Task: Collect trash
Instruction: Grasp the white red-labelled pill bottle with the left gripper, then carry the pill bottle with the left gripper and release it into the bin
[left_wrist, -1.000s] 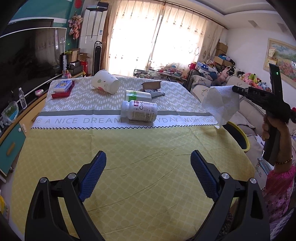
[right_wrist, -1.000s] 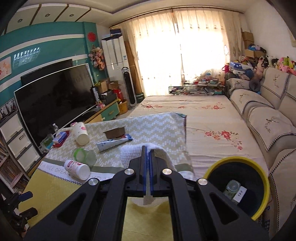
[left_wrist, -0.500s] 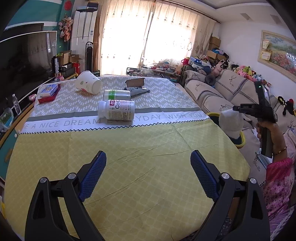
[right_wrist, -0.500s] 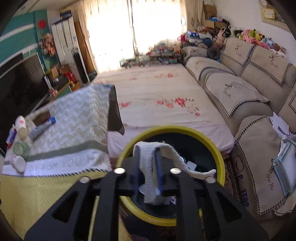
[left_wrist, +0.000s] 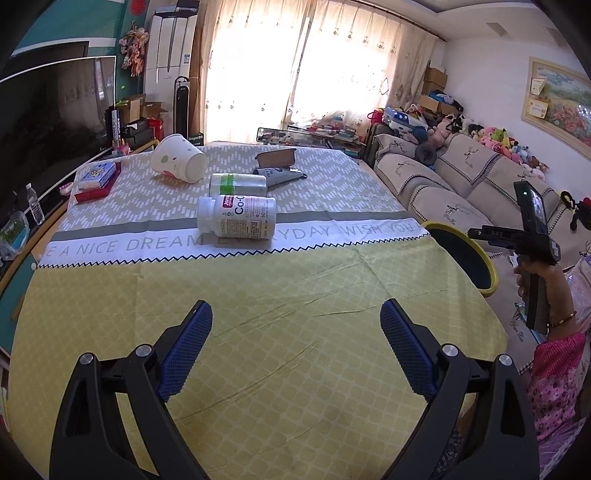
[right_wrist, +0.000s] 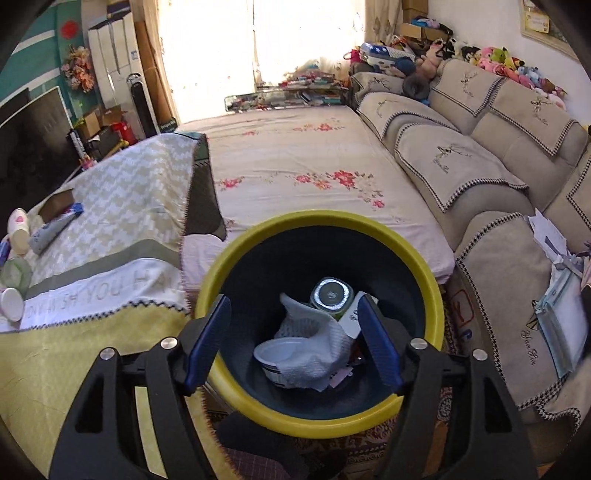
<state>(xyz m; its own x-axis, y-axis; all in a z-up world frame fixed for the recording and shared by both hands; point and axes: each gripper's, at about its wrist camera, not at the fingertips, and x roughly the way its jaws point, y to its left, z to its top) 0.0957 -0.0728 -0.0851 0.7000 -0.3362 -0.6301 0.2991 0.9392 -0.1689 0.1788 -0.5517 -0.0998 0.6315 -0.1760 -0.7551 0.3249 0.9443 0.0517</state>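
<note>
Yellow-rimmed bin (right_wrist: 424, 273) | holds white tissue (right_wrist: 317, 354), cup (right_wrist: 280, 358), bottle (right_wrist: 330, 295)

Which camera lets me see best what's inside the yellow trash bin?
The right wrist view. It looks straight down into the yellow trash bin, showing a white paper towel, a white cup and a bottle inside. The left wrist view shows only the bin's rim and dark wall beside the table, nothing inside.

table (left_wrist: 258, 350) carries a white bottle (left_wrist: 236, 218), cup (left_wrist: 179, 163), tube (left_wrist: 279, 174)
</note>
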